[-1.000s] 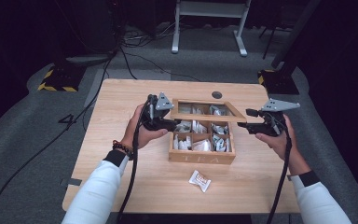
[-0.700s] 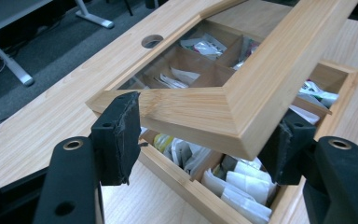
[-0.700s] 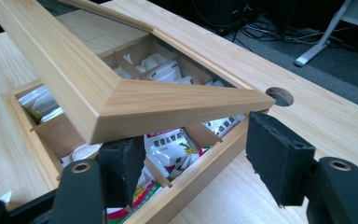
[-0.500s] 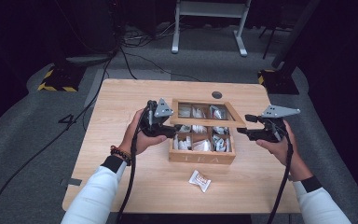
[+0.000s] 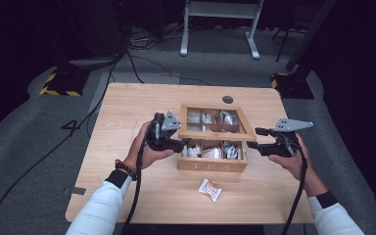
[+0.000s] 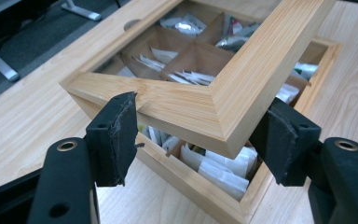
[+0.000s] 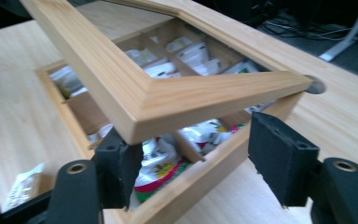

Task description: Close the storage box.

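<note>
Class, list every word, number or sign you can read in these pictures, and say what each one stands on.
"TEA": front wall of the compartmented wooden box.
Red print on the loose white sachet: too small to read.
Print on the packets in the box: blurred, unreadable.

A high camera looks forward and down on the whole wooden surface point(image 5: 127, 112) from the person's side. Two cameras ride low on the hand-held tools, each very close to the tea box point(image 6: 205, 186) (from opposite front corners); both share its raised lid point(image 7: 168, 93).
</note>
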Available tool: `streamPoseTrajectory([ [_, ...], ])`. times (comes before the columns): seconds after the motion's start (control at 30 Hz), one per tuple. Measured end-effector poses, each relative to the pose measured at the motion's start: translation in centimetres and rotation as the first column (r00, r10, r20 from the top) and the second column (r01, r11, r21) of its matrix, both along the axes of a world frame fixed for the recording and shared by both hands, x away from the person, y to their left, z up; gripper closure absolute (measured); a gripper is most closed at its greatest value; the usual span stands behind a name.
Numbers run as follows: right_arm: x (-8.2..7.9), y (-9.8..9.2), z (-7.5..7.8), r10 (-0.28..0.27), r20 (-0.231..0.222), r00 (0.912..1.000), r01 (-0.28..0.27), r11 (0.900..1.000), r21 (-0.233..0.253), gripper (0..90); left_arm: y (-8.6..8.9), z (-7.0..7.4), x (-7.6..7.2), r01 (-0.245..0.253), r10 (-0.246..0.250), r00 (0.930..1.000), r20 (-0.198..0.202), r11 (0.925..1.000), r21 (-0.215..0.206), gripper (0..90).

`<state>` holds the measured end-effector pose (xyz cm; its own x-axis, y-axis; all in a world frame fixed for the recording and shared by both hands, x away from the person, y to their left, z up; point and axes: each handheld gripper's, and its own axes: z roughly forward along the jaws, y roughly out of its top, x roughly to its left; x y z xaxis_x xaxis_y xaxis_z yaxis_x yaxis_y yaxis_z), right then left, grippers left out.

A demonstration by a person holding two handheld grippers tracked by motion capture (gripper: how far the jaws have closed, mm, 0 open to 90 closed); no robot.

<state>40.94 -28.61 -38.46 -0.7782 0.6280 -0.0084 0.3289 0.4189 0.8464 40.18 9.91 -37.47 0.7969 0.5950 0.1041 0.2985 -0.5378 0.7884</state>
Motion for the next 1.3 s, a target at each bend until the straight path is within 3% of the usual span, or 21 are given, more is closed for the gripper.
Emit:
streamPoseTrajectory([
  [0.2,-0.6,0.8,-0.6,0.028,-0.008,0.9996,-0.029,1.000,-0.011,33.7,0.2,-0.9,-0.2,0.007,-0.007,0.9998,-0.016,1.0000,-0.001,32.5],
  [0.57,-1.0,0.9,-1.8,0.032,-0.036,0.9988,-0.033,0.999,-0.010,31.9,0.5,-2.5,-0.5,0.008,-0.009,0.9989,-0.047,1.0000,-0.005,31.9],
  [0.77,-1.4,0.7,-2.5,0.048,-0.050,0.9976,-0.048,0.999,-0.001,31.7,0.3,-3.3,-0.7,0.011,-0.010,0.9983,-0.058,0.9998,0.017,31.9],
  [0.9,-1.6,0.7,-2.8,0.050,-0.064,0.9967,-0.051,0.999,-0.012,31.6,0.0,-3.7,-1.1,0.006,-0.004,0.9990,-0.044,0.9983,0.059,31.8],
  [1.3,-1.9,0.9,-4.1,0.042,-0.094,0.9947,-0.046,0.998,-0.035,33.8,0.1,-5.0,-1.4,0.010,-0.007,0.9974,-0.072,0.9992,0.038,31.5],
])
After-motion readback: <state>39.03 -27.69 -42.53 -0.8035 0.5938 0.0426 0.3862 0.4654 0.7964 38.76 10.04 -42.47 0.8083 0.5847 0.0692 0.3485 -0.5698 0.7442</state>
